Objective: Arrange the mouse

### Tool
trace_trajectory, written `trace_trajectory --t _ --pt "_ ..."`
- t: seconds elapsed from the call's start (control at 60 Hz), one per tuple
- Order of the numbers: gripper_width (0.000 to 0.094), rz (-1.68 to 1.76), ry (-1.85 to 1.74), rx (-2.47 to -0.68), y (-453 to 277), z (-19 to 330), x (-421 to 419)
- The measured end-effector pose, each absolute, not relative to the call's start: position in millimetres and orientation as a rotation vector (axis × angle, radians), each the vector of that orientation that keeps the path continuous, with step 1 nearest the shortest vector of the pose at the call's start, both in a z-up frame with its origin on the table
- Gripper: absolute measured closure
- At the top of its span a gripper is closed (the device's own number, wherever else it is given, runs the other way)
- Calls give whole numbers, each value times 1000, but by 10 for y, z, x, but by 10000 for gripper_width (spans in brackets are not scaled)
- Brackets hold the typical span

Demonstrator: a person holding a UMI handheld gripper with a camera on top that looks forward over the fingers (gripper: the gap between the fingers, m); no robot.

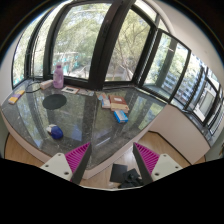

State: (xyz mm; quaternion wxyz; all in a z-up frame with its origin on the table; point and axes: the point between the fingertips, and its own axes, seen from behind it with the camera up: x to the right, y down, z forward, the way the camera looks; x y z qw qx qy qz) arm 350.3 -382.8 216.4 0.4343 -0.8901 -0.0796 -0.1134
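The gripper (112,148) is hovering well above a glass-topped table (90,125), and its fingers are standing spread apart with nothing between them; the magenta ribbed pads (77,157) are facing each other across an empty gap.

The mouse itself is not showing clearly. A small rounded blue thing (56,131) is lying on the near part of the glass, and it may be the mouse, but from this height that is a guess. A dark flat oval (52,102) is lying farther back, near a pink bottle (58,75), and is looking like a mat.

The main risk is lying in the surface. The glass is looking hard, smooth and reflective, mirroring the big windows (100,45) and trees, so judging depth on the way down is likely to be tricky, and a hard landing could knock the fingers against it. A smooth rounded plastic shell would probably be sliding on such a top if only one finger were touching it first. The tall slim bottle is standing upright and could be tipped by a wide sweep.

A blue boxy item (121,116) and a flat brownish stack (118,101) are resting near the middle of the table, well apart from the small blue thing, so they are posing little hazard
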Motion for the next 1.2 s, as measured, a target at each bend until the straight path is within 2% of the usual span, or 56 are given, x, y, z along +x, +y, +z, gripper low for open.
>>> trace_trajectory --t 0.133,0.317,0.467,0.7,0.85,0.95,1.2 --pt "91 -311 -159 -2232 -4000 2053 3502" --pt "87 -282 -90 -2249 -4459 1524 3146" --pt "85 -187 -62 -2277 -4526 1032 2589" --pt "90 -51 -61 -2261 -3938 411 1659" --pt "86 -23 -93 -2222 -3370 143 1288" --pt "88 -13 -135 -2209 -3037 19 1126" --pt "85 11 -218 -2178 -2442 -34 902"
